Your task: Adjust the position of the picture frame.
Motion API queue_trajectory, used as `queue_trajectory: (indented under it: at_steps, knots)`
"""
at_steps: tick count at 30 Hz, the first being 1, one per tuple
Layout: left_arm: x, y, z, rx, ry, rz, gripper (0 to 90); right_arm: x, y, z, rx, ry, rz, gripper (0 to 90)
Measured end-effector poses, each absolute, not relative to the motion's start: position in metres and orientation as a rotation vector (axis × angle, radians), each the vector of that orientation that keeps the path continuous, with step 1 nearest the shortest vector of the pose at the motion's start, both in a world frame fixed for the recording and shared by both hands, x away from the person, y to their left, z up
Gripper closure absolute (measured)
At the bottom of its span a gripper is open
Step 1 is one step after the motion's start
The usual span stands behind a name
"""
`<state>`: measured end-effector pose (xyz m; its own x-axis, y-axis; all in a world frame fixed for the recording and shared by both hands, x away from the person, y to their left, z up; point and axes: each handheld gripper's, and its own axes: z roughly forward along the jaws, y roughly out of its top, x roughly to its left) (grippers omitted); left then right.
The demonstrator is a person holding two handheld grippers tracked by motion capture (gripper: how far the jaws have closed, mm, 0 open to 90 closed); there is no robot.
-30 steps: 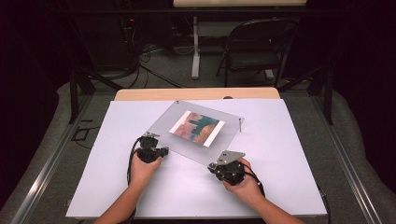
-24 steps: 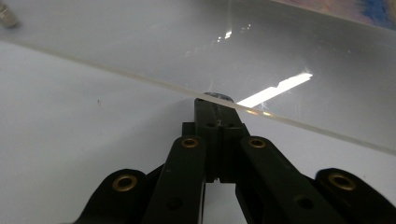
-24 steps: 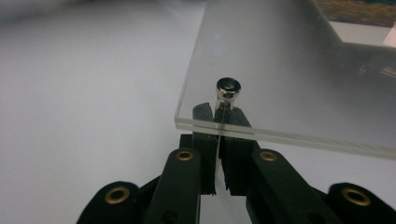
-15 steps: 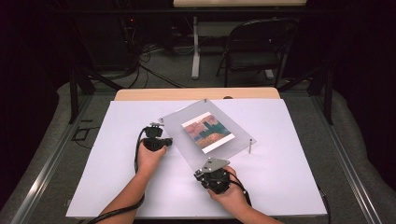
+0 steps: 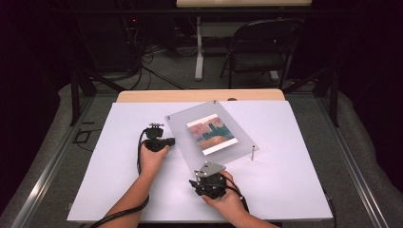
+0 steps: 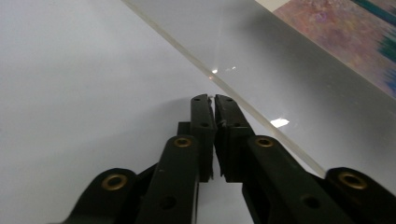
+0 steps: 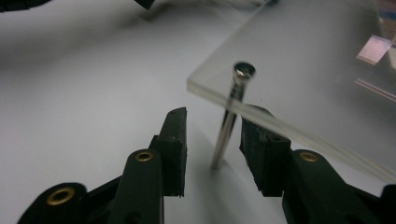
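table [image 5: 119, 190]: white top, w/ a bare wood strip [image 5: 142, 96] along the far edge.
left gripper [image 5: 167, 141]: left of centre, held in the left hand [image 5: 153, 159], pointing right toward the panel's left edge. in the left gripper view its jaws have just been easing apart, only a thin slit betw the pads, nothing in it, tips just beside the clear edge, contact can't tell.
acrylic panel [image 5: 183, 128]: clear sheet mid-table, turned at an angle, raised off the top on thin metal legs.
picture [image 5: 211, 134]: coloured print under/inside the panel, pink + teal tones, about centre of the sheet.
right gripper [image 5: 202, 167]: near side, at the panel's near corner, in the right hand [image 5: 223, 197], grey plate on top. jaws have just been opening, now released.
metal leg [image 7: 229, 126]: stands betw the right jaws, passes thru the panel's corner, pads apart from it both sides.
far-right leg [image 5: 253, 153]: upright at the panel's right corner.
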<state>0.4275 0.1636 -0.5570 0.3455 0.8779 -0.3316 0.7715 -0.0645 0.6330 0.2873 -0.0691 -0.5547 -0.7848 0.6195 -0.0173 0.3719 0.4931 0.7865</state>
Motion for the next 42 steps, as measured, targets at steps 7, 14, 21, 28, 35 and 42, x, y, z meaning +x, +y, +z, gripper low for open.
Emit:
queue_trajectory:
  at_steps: [7, 14, 21, 28, 35, 42]
  knots:
    - [0.395, 0.169, -0.554, 1.844, 1.378, 0.17, 74.3, 0.28, -0.111, -0.545, 0.896, 2.412, 1.212, 60.0]
    - [0.359, 0.166, -0.543, 1.875, 1.263, 0.17, 62.0, 0.283, -0.153, -0.532, 0.943, 2.308, 1.2, 58.8]
    - [0.325, 0.159, -0.535, 1.956, 1.161, 0.207, 51.8, 0.302, -0.204, -0.529, 1.092, 2.219, 1.167, 54.7]
    - [0.302, 0.153, -0.534, 1.963, 1.079, 0.19, 48.3, 0.31, -0.235, -0.528, 1.155, 2.125, 1.137, 51.9]
    - [0.294, 0.138, -0.541, 2.024, 1.017, 0.174, 48.5, 0.318, -0.254, -0.537, 1.212, 2.112, 1.087, 51.4]
    - [0.292, 0.122, -0.546, 2.054, 0.988, 0.139, 50.8, 0.33, -0.257, -0.543, 1.227, 2.129, 1.072, 52.5]
